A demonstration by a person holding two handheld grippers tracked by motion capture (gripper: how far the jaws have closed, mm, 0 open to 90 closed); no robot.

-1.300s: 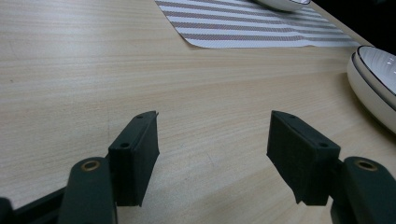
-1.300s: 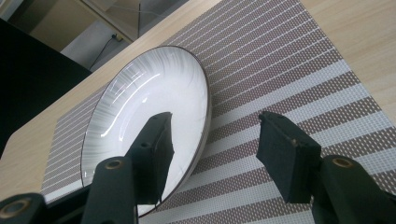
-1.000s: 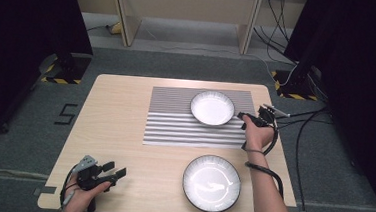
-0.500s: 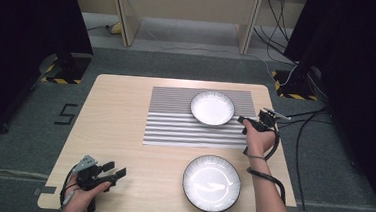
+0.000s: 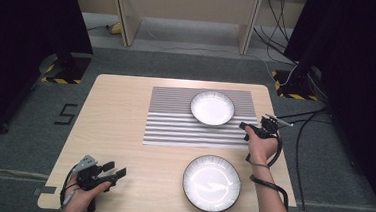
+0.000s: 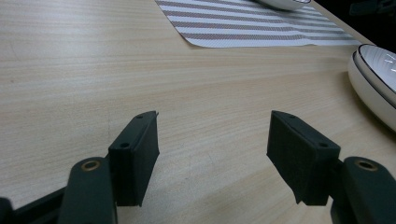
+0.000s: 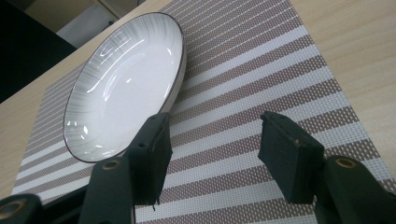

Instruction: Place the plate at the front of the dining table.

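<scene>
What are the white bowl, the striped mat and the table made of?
The bowl looks like glazed ceramic: glossy white, with sharp light reflections, fine ribbing and a thin dark rim. The mat seems to be woven plastic or vinyl mesh; its open weave shows close up. The table looks like pale wood or wood-look laminate, matte with straight grain lines; which of the two is hard to tell.

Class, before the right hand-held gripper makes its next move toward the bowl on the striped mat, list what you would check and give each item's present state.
1. Right hand-held gripper open: ok, jaws stand apart.
2. Jaws empty: ok, nothing between them.
3. Bowl on the striped mat upright, apart from the jaws: ok.
4. Striped mat flat on the table: ok.
5. Left hand-held gripper out of the way: ok, open at the near left corner.
6. Second bowl clear of the path: ok, it sits nearer the person.
</scene>
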